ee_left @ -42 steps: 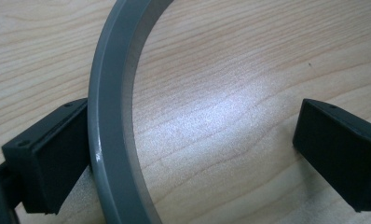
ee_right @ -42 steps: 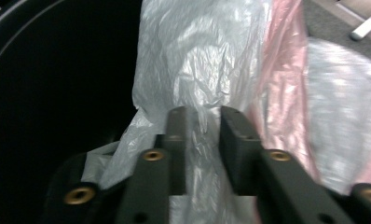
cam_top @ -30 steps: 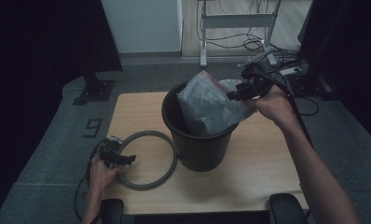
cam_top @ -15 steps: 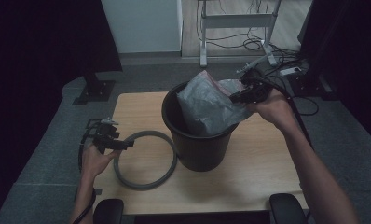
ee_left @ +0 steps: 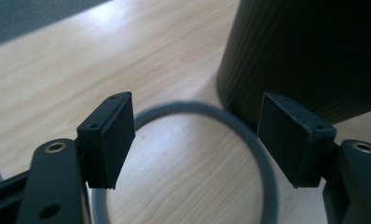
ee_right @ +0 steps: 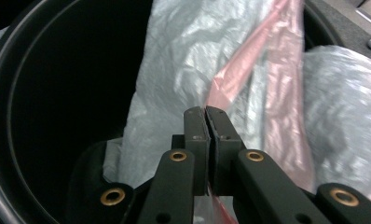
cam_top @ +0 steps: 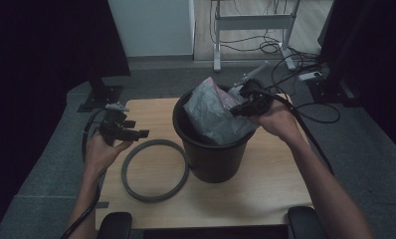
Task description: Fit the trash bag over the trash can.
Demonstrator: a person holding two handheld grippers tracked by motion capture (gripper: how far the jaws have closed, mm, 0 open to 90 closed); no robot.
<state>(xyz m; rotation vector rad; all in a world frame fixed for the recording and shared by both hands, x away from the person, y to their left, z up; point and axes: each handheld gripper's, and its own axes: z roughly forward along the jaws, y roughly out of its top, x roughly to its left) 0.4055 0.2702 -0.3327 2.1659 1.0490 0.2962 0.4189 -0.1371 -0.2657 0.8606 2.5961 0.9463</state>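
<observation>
Bin-lining job, as I read it. My right gripper (cam_top: 238, 108) is clenched on the plastic bag (cam_top: 213, 117) at the far right of the bin's mouth; in the right gripper view the two pads meet with the thin film, grey-white with a pink band, pinched between them (ee_right: 206, 122). The bag stands bunched inside the black bin (cam_top: 211, 159), its top poking above the rim, most of the bin's left interior bare and dark.

My left gripper (cam_top: 136, 133) is up off the table (cam_top: 246, 199), held at the left, pointing right toward the bin. Its jaws have just been closing but stand released, nothing between them; past them in the left gripper view I see the grey ring (ee_left: 230, 122) flat on the wood below, its right arc touching or just beside the bin's foot.

Key relation: the bag's loose left edge lies right of and a little above the left jaws, across the open mouth. The left hand is the nearer one to that edge and to the ring. I judge the next move is a rightward reach to the near-left rim.
</observation>
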